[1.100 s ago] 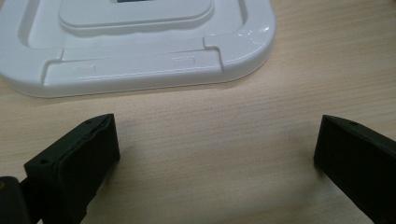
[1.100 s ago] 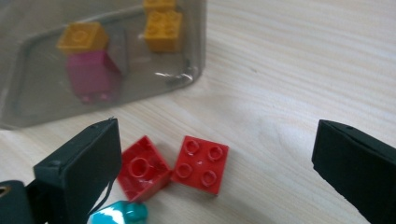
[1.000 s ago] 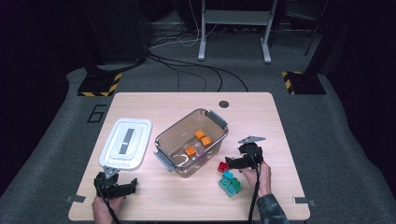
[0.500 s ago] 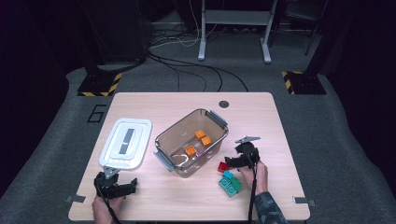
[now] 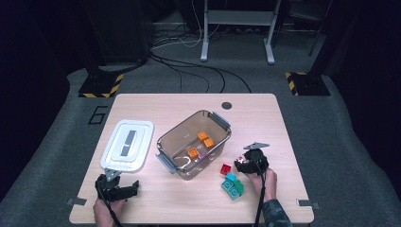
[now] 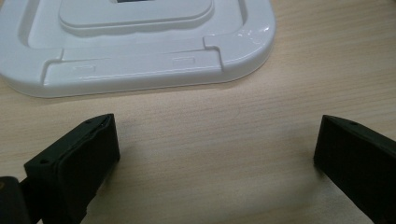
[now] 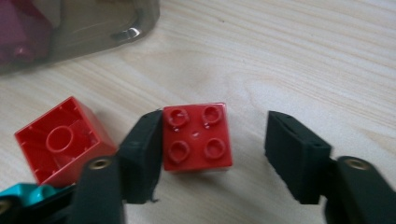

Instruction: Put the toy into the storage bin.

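Wood-grain table (image 5: 283, 118), high view: a clear box (image 5: 194, 144) with orange blocks sits mid-table, its white lid (image 5: 126, 150) set aside left, the right gripper (image 5: 243, 163) low by loose blocks, probably to load them. Left gripper view: left gripper (image 6: 217, 149) gaping, idle over bare wood, lid cut off above. Right gripper view: right gripper (image 7: 212, 154) has just been closing around a red block (image 7: 196, 137); one jaw touches, the other stands clear, not yet clamped; a second red block (image 7: 60, 140) lies tipped beside.

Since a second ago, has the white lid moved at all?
No. The white lid lies at the same spot left of the clear container, near the table edge, as before.
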`<action>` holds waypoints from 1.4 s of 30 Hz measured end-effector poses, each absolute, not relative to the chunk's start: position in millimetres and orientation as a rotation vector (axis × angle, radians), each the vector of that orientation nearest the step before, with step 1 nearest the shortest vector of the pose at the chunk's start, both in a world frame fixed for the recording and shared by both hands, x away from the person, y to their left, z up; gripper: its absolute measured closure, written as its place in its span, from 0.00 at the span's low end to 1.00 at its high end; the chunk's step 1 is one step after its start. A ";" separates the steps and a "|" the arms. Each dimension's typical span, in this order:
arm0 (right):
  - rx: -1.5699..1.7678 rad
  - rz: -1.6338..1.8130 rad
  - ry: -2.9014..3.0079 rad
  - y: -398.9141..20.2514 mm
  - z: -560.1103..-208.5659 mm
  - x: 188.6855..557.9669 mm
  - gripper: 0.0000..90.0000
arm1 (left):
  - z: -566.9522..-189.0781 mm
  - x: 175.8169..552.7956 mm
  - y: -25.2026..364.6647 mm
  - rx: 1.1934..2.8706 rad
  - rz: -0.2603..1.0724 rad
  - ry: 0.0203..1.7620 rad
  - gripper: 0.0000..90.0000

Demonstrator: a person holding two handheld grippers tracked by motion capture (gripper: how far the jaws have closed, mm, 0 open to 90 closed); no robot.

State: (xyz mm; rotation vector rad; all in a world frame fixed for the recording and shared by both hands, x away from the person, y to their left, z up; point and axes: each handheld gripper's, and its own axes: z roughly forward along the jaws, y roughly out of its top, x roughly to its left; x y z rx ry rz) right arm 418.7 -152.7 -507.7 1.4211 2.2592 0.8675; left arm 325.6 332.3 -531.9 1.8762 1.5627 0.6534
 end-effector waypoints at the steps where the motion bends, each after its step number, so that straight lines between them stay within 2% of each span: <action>1: 1.410 0.867 2.266 -153.7 -507.6 418.0 0.46 | -531.9 325.6 332.3 1.876 0.653 1.563 0.00; 5: 1.384 0.872 2.258 -155.2 -508.7 413.9 0.60 | -531.9 325.6 332.3 1.876 0.653 1.563 0.00; 7: 1.360 0.871 2.257 -156.5 -509.3 412.9 0.63 | -532.0 325.6 332.3 1.876 0.653 1.562 0.00; 16: 1.372 0.927 2.222 -160.4 -506.0 408.3 0.64 | -531.9 325.5 332.3 1.876 0.653 1.563 0.00; 42: 1.315 1.071 2.189 -164.7 -454.9 398.2 0.64 | -531.9 325.6 332.3 1.876 0.653 1.563 0.00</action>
